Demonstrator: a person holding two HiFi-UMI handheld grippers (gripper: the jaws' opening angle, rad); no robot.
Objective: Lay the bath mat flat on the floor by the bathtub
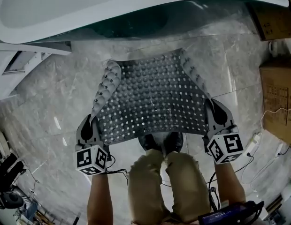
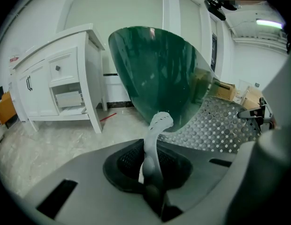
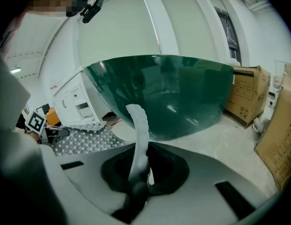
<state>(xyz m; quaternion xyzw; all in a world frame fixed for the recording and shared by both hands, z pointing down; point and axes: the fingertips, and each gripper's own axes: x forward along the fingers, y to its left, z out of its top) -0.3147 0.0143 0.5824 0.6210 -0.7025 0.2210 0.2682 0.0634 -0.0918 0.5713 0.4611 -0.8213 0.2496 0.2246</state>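
Left tongs (image 1: 93,121) clenched on bath mat (image 1: 155,97) corner — right tongs (image 1: 212,109) likewise — mat spread before bathtub (image 1: 89,11).

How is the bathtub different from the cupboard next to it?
The bathtub is dark green outside and round like a bowl; the cupboard is white and boxy. The cupboard has drawers and legs; the bathtub shows none. Both stand on the pale floor.
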